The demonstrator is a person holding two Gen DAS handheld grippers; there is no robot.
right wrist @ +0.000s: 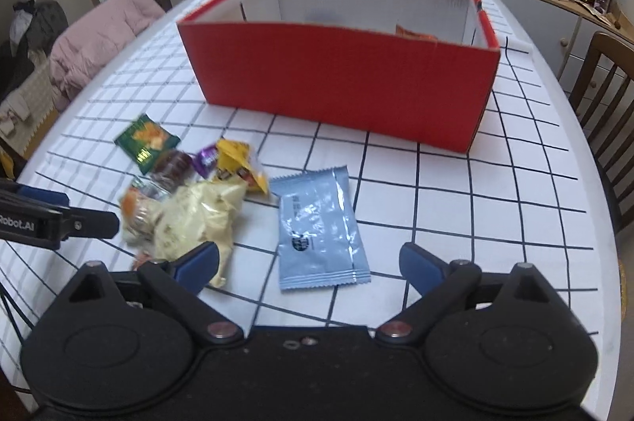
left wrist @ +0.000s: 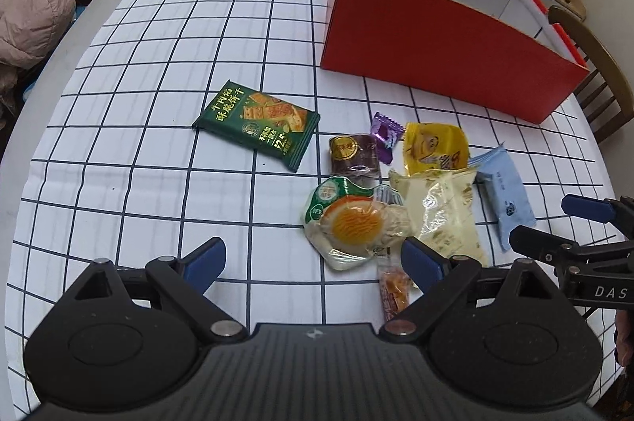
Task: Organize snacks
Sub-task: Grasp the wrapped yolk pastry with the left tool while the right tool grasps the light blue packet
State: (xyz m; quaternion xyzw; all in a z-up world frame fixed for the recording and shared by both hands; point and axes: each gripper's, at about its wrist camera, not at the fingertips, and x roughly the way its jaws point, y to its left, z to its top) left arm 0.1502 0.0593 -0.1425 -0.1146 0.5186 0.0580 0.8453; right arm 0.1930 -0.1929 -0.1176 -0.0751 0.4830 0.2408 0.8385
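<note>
Presently: right gripper (right wrist: pixel 309 264) spread wide, empty, nearer arm. Pale blue packet (right wrist: pixel 321 229) lay flat on the checked cloth (right wrist: pixel 455 207) just ahead between its fingers, long axis toward the red box (right wrist: pixel 340 76). Left gripper (left wrist: pixel 313 260) likewise wide, empty.

The red box (right wrist: pixel 344 80) wall hides most of an orange packet (right wrist: pixel 414 33) inside.

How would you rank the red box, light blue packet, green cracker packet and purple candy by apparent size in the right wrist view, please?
1. red box
2. light blue packet, though nearness enlarges it
3. green cracker packet
4. purple candy
</note>
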